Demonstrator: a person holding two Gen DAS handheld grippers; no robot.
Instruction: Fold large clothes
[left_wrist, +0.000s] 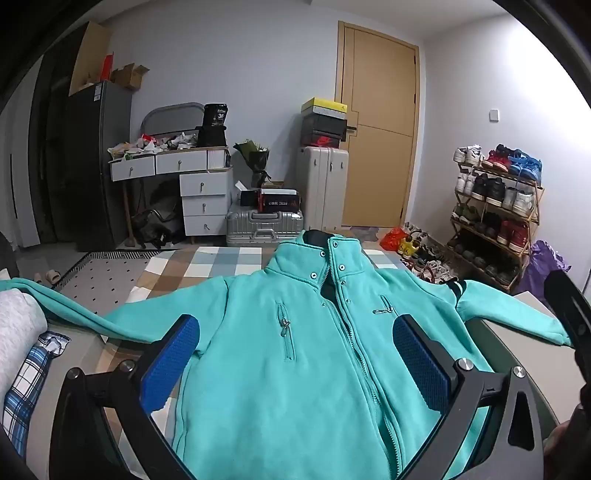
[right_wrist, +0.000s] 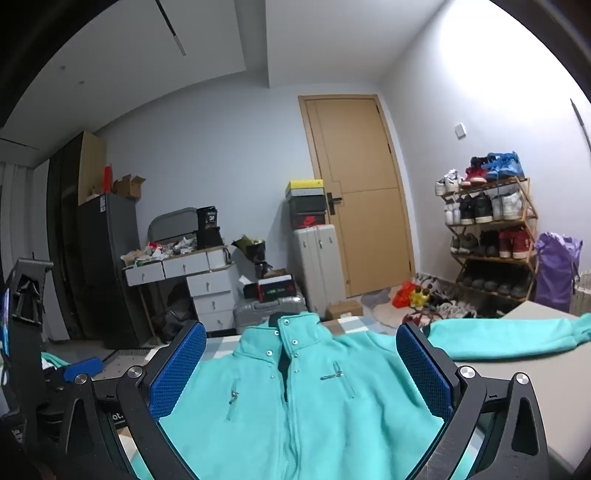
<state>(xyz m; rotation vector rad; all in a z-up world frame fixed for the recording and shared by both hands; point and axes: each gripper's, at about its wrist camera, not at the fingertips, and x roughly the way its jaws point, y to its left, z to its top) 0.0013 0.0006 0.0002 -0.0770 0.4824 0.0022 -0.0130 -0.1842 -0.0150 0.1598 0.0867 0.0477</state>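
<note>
On the grey table (left_wrist: 517, 332), a teal zip-up jacket (left_wrist: 295, 369) lies front up, zipped, collar toward the far wall, sleeves spread to both sides. Above its chest hangs the left gripper (left_wrist: 295, 354), jaws spread wide and holding nothing. Beside it the right gripper (right_wrist: 301, 369) is equally wide and empty. At left, perhaps bedding, lies a plaid cloth (left_wrist: 26, 384).
</note>
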